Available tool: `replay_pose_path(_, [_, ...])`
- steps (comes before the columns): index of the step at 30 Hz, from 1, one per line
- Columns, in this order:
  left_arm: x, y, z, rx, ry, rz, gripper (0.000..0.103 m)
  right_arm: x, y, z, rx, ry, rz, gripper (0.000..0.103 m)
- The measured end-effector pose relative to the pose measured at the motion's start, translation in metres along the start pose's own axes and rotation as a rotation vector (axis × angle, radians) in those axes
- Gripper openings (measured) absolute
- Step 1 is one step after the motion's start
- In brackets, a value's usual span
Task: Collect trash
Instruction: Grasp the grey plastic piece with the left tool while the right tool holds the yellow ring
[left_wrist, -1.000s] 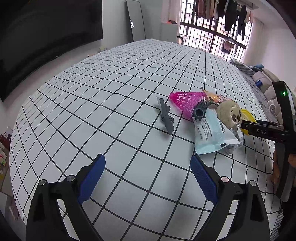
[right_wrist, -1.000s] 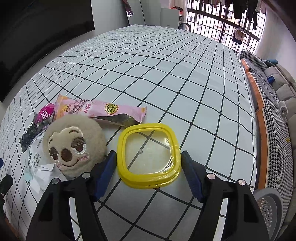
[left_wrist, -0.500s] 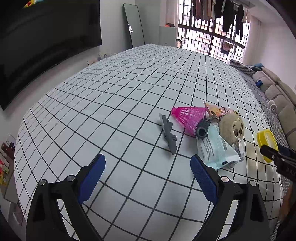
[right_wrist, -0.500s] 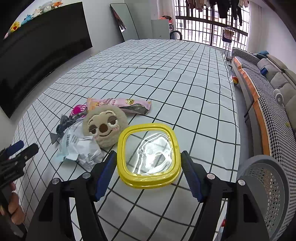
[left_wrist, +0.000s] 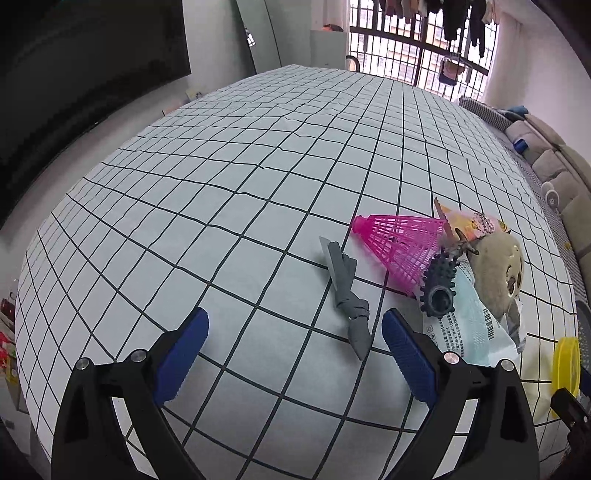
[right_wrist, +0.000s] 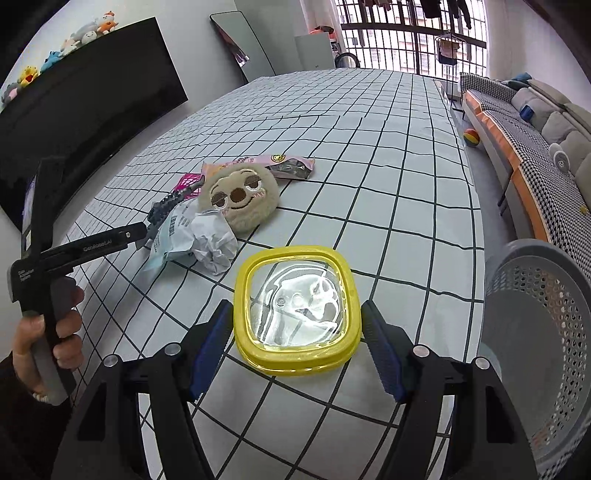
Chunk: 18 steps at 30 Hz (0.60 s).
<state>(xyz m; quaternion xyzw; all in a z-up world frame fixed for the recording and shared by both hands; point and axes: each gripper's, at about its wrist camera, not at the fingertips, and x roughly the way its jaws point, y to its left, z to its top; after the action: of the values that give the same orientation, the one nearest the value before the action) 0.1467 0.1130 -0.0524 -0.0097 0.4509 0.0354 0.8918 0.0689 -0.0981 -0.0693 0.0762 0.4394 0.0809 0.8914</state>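
Observation:
My right gripper (right_wrist: 295, 314) is shut on a square yellow lid (right_wrist: 297, 308) and holds it above the checked tablecloth (right_wrist: 388, 192), beside a grey perforated bin (right_wrist: 535, 332). My left gripper (left_wrist: 293, 317) stands open over the cloth with nothing between its fingers. A twisted grey scrap (left_wrist: 347, 291) lies just inside its right finger (left_wrist: 404, 350). Beyond lies a pile: a pink shuttlecock (left_wrist: 399, 251), a black spiked ring (left_wrist: 439, 284), a pale blue packet (left_wrist: 469, 328), a beige plush face (left_wrist: 502, 269) and a pink snack wrapper (left_wrist: 476, 221). Crumpled white paper (right_wrist: 214, 240) lies by the packet.
A dark TV (right_wrist: 85, 129) fills the left wall, with a mirror (right_wrist: 240, 44) behind. A sofa (right_wrist: 546, 147) runs along the right, with a coloured ball (right_wrist: 472, 137) on the floor. A hand (right_wrist: 55, 332) grips the left tool at the right view's left edge.
The right gripper has carried the yellow lid up off the cloth and rightwards to the grey bin. The left gripper has drawn nearer the grey scrap and the pile.

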Motion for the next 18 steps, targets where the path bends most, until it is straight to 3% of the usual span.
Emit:
replay_pose_path(9, [0.013,-0.008,0.005,0.036,0.004,0.04,0.089,-0.004,-0.002,-0.001,0.012,-0.007,0.024,0.068])
replay_pose_path(14, [0.019,-0.006,0.004,0.031,0.029,0.011,0.062,0.001,-0.005,-0.003,0.02,0.002,0.022,0.068])
replay_pose_path(17, [0.018,-0.006,0.004,0.021,0.032,-0.022,0.04,0.002,-0.006,-0.004,0.029,0.005,0.024,0.068])
replay_pose_path(18, [0.018,-0.004,0.003,0.023,0.032,-0.031,0.028,0.003,-0.007,-0.004,0.03,0.004,0.023,0.068])
